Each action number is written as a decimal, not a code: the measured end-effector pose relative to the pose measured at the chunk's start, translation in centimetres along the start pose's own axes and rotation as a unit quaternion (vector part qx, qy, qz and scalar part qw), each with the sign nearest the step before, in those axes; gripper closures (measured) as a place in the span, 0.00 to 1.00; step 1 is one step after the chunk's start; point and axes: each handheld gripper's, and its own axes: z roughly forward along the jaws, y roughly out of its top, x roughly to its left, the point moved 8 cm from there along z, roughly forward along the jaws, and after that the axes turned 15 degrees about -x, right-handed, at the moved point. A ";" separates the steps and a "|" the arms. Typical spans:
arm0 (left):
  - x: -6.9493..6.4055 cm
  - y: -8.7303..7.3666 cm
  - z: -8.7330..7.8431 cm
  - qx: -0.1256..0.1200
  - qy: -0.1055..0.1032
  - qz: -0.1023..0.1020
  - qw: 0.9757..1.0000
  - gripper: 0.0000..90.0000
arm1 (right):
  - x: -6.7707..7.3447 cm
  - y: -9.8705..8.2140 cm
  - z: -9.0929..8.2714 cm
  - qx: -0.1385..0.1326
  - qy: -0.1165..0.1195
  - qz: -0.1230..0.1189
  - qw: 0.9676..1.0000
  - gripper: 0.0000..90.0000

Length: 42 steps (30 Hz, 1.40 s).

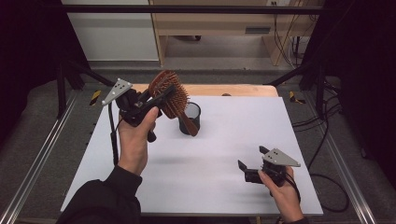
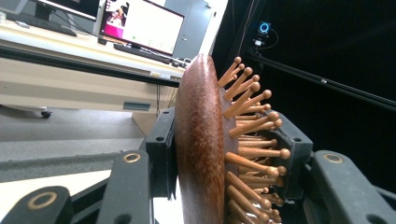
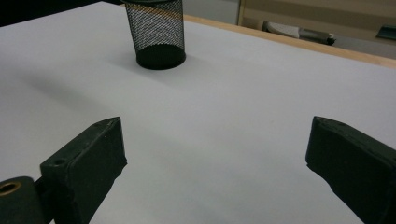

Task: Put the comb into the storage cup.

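Observation:
A wooden hairbrush with ball-tipped wooden bristles is held up in the air by my left gripper, shut on its head. Its handle slants down to the right, in front of a black mesh cup standing upright at the table's far middle. In the left gripper view the brush head stands edge-on between the jaws, bristles to the right. My right gripper rests low near the table's front right, open and holding nothing. The right gripper view shows the mesh cup ahead to the left.
A white sheet covers the table, with a wooden strip along its far edge. Metal rails run down both sides. A desk with monitors stands beyond, and cables lie on the floor at the right.

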 end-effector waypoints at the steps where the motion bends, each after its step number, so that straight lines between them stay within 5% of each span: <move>1: 0.1 0.2 0.1 0.000 0.001 0.002 1.000 0.57 | -0.1 -0.1 0.0 0.001 -0.003 -0.001 1.000 0.06; 18: 1.4 2.5 2.5 -0.016 0.019 0.022 0.999 0.57 | -0.4 -0.3 0.2 -0.004 -0.002 0.006 1.000 0.06; 42: 4.2 2.4 6.1 -0.022 0.043 0.048 0.998 0.57 | -0.4 -0.3 0.3 -0.007 0.005 0.010 1.000 0.06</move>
